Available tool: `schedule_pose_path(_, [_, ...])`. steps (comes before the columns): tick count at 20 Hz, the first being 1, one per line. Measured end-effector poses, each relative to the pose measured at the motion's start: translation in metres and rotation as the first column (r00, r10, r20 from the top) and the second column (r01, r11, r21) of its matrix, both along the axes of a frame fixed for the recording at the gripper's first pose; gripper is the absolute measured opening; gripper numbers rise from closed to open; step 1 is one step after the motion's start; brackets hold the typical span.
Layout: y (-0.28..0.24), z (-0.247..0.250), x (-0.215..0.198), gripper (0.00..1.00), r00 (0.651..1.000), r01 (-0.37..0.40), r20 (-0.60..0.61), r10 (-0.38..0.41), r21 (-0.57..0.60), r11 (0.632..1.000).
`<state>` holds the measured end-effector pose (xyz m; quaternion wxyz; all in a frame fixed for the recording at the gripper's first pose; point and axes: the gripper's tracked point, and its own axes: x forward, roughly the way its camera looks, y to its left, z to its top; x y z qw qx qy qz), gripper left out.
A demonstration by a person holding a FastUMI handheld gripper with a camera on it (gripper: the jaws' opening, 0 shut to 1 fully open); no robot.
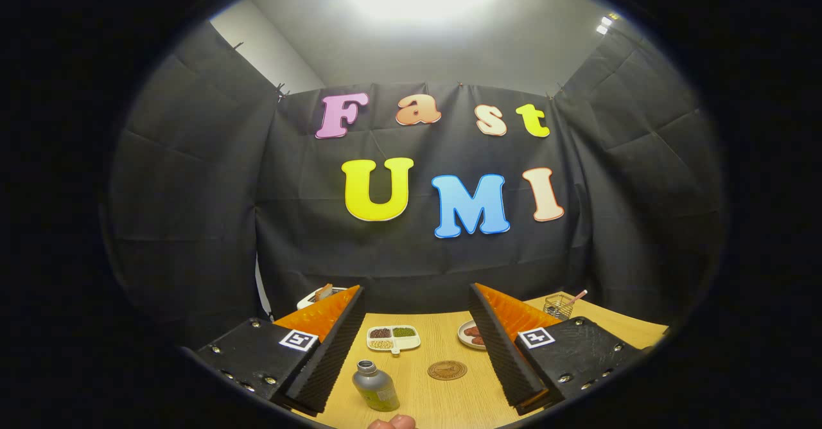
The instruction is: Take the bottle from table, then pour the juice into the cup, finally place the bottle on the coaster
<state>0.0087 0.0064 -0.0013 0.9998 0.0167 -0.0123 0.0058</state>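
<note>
Wooden table [443, 352] seen from the gripper view, with the gripper [414, 345] spread wide and grasping nothing, its two fingers standing well apart to either side. Between them, close to the left finger, stands the bottle [375, 385], upright with a silver cap and a green label; the round brown coaster [447, 370] lies just beside it, apart from it. Beyond these sit a white divided dish [393, 338] of grains, a small plate [471, 334] partly behind the right finger, and a wire basket [559, 305].

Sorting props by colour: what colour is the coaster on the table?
Brown, round, with an embossed pattern: the coaster, seen in the gripper view between the open fingers.
</note>
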Motion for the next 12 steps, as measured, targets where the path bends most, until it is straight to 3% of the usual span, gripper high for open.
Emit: schedule_pose_path(12, [0.042, -0.060, 0.011, 0.98, 0.998, -0.040, -0.040, 0.038, -0.036, 0.999])
